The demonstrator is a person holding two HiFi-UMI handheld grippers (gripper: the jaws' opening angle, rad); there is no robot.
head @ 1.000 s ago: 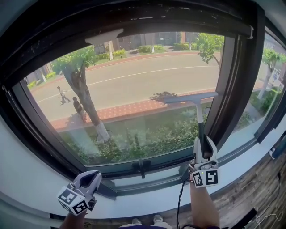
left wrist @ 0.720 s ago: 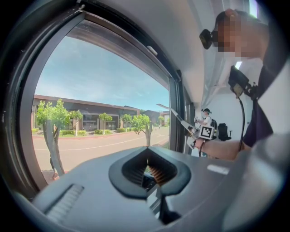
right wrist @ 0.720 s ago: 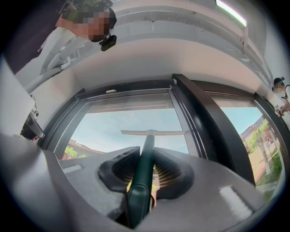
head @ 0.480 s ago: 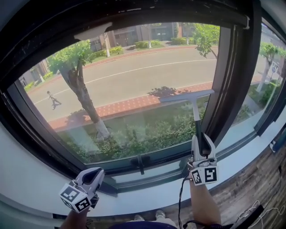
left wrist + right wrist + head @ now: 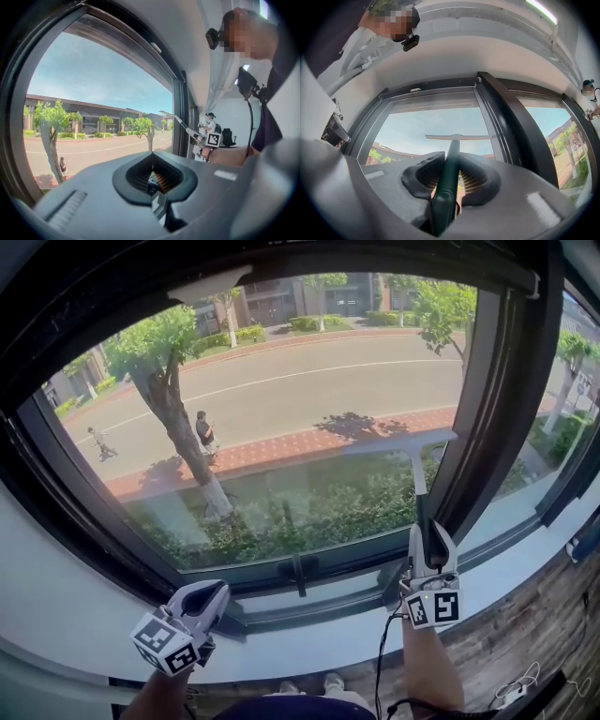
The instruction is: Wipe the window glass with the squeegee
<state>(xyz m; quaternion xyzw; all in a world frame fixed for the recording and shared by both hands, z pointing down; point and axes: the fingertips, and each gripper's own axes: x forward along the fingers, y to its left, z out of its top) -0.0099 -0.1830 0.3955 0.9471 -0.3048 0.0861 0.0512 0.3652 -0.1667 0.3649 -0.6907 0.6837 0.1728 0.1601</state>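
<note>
The squeegee (image 5: 401, 442) stands upright against the window glass (image 5: 281, 399) at the pane's right side, its blade level and its dark green handle (image 5: 421, 512) pointing down. My right gripper (image 5: 429, 557) is shut on that handle; in the right gripper view the handle (image 5: 446, 187) runs up between the jaws of the right gripper (image 5: 452, 176) to the blade (image 5: 457, 137). My left gripper (image 5: 204, 600) hovers low at the left over the sill, shut with nothing in it. In the left gripper view the left gripper (image 5: 154, 174) faces along the window, with the squeegee (image 5: 180, 125) at the far right.
A dark vertical frame post (image 5: 489, 399) stands just right of the blade. A window latch (image 5: 300, 573) sits on the bottom rail. The white sill (image 5: 309, 645) runs below, with wooden flooring (image 5: 530, 629) at the right. A cable (image 5: 381, 657) hangs by my right arm.
The squeegee and right gripper have stayed nearly in place on the glass. My left gripper has drifted slightly right. People outside have moved along the pavement.
</note>
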